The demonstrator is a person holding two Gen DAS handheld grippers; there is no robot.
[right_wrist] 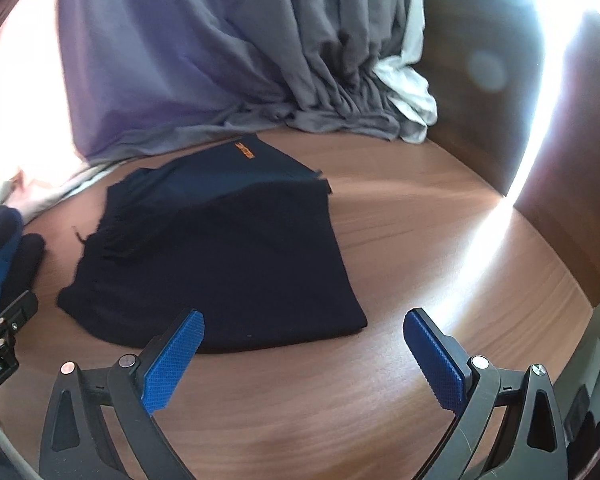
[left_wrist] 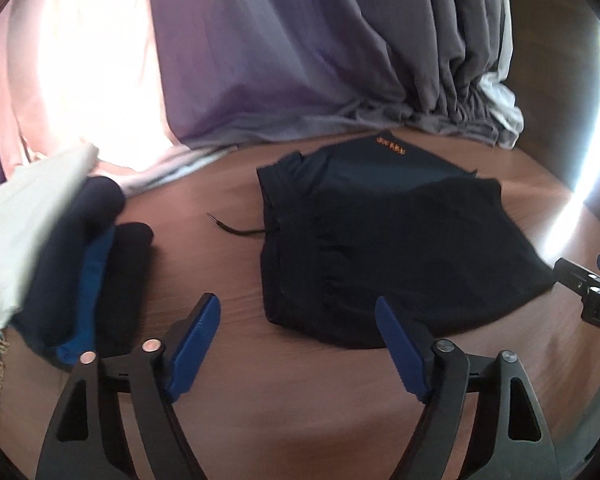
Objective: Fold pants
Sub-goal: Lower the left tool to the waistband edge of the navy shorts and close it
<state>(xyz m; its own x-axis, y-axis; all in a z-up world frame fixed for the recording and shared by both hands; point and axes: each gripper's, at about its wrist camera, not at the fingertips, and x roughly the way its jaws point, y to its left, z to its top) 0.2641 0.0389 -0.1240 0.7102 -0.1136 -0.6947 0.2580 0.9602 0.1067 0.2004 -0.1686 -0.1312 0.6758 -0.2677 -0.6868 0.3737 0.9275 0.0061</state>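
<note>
Both grippers, left and right, spread apart; folded pants ahead, untouched.

The orange print on the pants is too blurred to read.

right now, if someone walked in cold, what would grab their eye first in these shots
The folded dark navy pants lie in the middle of the wooden table, an orange logo on their far edge. Behind them, grey curtains bunch onto the tabletop, with harsh sunlight glaring at both sides. Nearest the camera, both tools, left and right, hang open above the table, and a stack of folded clothes sits at far left.
</note>
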